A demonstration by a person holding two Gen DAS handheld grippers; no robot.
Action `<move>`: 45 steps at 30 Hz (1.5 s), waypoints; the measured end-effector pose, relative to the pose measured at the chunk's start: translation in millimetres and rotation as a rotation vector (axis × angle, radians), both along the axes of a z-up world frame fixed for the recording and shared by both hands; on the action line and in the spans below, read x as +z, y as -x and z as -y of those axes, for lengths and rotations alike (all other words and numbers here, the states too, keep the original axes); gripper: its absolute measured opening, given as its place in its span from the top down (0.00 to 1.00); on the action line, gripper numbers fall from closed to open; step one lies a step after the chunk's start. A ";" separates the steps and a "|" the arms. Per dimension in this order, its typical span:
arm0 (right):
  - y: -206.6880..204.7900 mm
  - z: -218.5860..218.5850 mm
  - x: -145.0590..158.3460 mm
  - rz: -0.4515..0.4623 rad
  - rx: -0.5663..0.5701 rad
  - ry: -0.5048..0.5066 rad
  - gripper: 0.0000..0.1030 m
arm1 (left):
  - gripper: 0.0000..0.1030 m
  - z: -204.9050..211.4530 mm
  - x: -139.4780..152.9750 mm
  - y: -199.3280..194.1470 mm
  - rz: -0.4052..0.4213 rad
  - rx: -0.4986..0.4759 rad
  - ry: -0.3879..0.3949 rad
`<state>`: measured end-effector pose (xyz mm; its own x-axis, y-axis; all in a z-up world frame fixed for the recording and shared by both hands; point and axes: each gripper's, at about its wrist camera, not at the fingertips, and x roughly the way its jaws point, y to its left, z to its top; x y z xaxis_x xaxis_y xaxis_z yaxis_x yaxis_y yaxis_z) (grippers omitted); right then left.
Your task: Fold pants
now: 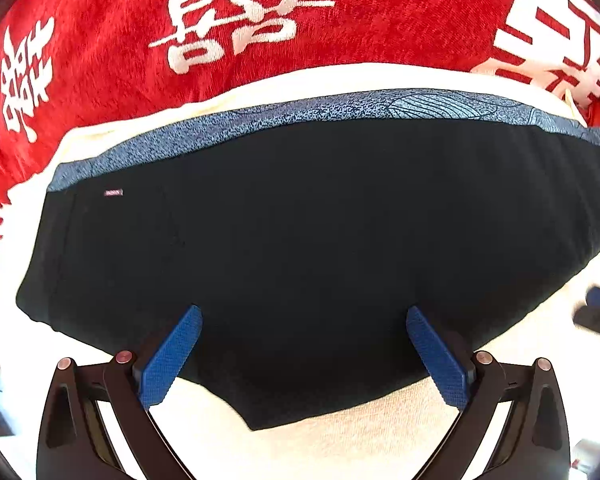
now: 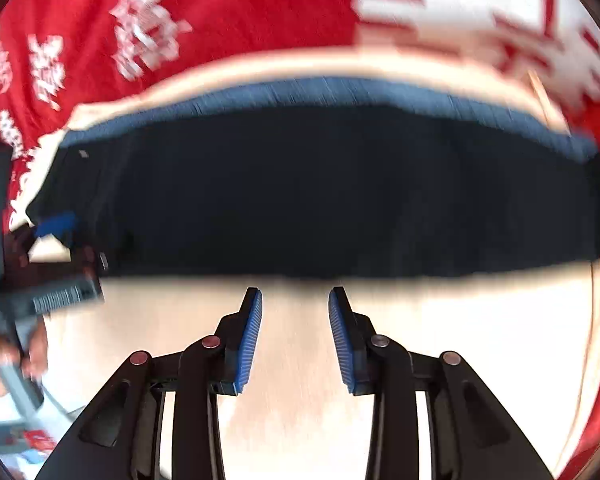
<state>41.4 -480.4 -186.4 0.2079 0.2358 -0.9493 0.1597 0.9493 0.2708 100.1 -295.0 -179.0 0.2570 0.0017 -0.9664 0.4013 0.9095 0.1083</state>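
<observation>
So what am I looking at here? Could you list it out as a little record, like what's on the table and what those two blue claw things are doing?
garment: black pants, folded flat, blue patterned waistband on the far side
surface: cream cloth under the pants
backdrop: red fabric with white characters beyond the waistband
left hand-held gripper: open, fingers over the near edge of the pants, holding nothing
right hand-held gripper: open, just short of the pants' near edge, holding nothing
image quality: right view blurred by motion
</observation>
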 end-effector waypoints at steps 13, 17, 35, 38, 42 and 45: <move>85.4 84.5 -12.2 -0.084 -0.445 -0.210 0.63 | 0.00 78.6 22.9 22.6 -0.014 -0.186 0.037; 88.2 106.4 -8.1 -0.028 -0.533 -0.220 0.63 | 0.00 111.6 24.8 26.7 -0.011 -0.215 0.069; 113.8 221.6 -59.3 0.280 -1.029 -0.583 0.63 | 0.00 214.3 -11.7 13.9 -0.063 -0.068 0.091; 115.7 224.6 -69.2 0.310 -1.053 -0.605 0.63 | 0.00 215.1 -14.7 16.4 -0.036 -0.075 0.093; 111.5 228.3 -79.2 0.377 -1.073 -0.612 0.63 | 0.00 214.9 -16.4 18.9 -0.009 -0.099 0.099; 96.0 227.4 -79.5 0.444 -1.080 -0.563 0.58 | 0.00 215.5 -17.0 19.2 -0.005 -0.106 0.102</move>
<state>-54.6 -707.8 -265.9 0.8120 0.0939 -0.5760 0.5627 0.1358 0.8154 81.0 -510.4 -196.1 0.2462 -0.1233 -0.9613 0.4957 0.8683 0.0155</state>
